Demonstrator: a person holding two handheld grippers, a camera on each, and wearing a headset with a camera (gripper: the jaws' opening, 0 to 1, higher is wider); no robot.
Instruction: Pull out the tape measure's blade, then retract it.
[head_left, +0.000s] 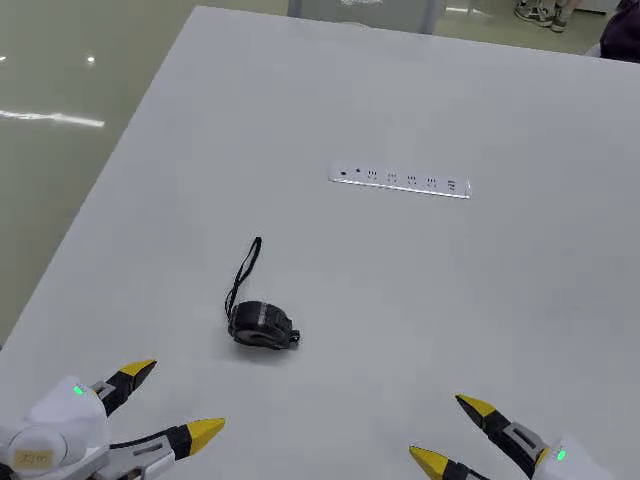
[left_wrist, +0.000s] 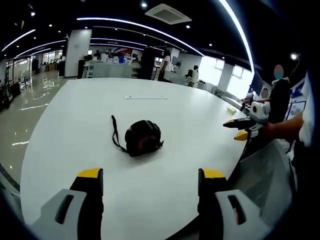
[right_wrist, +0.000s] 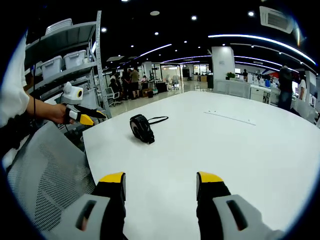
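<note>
left claw (head_left: 175, 398) held spread, nothing gripped, just above table (head_left: 450, 300). right claw (head_left: 448, 430) likewise spread. tape measure (head_left: 262, 325) seen lying ahead of both claws, nearer left one, touched by neither, blade retracted. strap (head_left: 243, 272) stretched beyond it. power strip (head_left: 400, 182) seen farther ahead.
</note>
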